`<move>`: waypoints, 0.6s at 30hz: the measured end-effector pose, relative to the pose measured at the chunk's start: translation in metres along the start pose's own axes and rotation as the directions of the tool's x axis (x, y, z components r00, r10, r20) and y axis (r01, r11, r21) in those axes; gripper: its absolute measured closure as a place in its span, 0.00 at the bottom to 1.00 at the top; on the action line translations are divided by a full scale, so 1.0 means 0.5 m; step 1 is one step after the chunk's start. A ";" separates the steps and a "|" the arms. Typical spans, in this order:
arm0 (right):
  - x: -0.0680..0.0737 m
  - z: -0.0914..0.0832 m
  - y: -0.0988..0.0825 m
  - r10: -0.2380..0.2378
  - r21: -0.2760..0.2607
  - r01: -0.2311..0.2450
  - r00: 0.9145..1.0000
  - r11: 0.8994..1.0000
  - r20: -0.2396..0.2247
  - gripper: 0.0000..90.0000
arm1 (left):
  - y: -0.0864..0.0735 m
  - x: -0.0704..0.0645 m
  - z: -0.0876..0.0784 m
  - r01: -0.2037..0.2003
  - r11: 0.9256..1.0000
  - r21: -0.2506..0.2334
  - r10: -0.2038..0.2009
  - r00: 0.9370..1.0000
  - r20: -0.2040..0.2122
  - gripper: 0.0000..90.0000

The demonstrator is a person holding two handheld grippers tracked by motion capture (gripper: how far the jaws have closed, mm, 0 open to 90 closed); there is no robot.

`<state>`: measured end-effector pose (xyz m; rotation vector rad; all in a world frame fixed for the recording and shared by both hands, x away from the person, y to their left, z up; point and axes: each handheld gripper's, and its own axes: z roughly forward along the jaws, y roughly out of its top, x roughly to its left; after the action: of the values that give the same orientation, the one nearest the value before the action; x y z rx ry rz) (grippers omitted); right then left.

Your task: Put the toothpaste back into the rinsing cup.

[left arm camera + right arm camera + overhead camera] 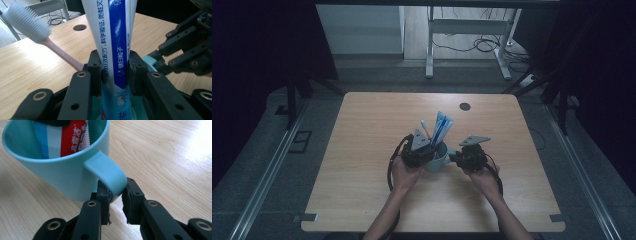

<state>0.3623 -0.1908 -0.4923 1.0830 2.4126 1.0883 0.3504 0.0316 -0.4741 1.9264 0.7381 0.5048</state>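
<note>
A teal mug (436,162) stands mid-table with a white and blue toothpaste tube (441,127) and a pink toothbrush (425,127) sticking up out of it. In the left gripper view my left gripper (115,67) is shut on the toothpaste tube (117,45) just above the mug's rim, and the toothbrush (27,22) leans away to the left. My right gripper (115,195) is shut on the mug's handle (110,172) from the side. The tube's red and blue lower end (72,135) rests inside the mug (62,175).
The wooden table (362,130) has a round cable hole (465,106) near its far edge. Beyond it stand the white legs of another desk (467,40) with cables on the floor. Dark curtains hang on both sides.
</note>
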 end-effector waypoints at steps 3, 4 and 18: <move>-0.002 0.001 0.001 0.002 0.000 -0.002 1.000 1.000 0.001 0.85 | -0.006 0.000 -0.003 -0.015 1.000 0.021 0.015 1.000 -0.006 0.75; -0.002 0.001 0.001 0.001 0.001 -0.001 1.000 1.000 0.004 0.85 | -0.008 0.000 -0.003 -0.020 0.999 0.027 0.020 1.000 -0.007 0.75; -0.002 0.003 0.003 0.002 -0.002 -0.002 1.000 1.000 0.004 0.85 | 0.017 0.005 -0.011 0.026 0.995 0.099 -0.031 0.998 0.048 0.70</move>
<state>0.3643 -0.1901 -0.4924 1.0859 2.4074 1.0886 0.3510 0.0337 -0.4642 2.0094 0.7699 0.4082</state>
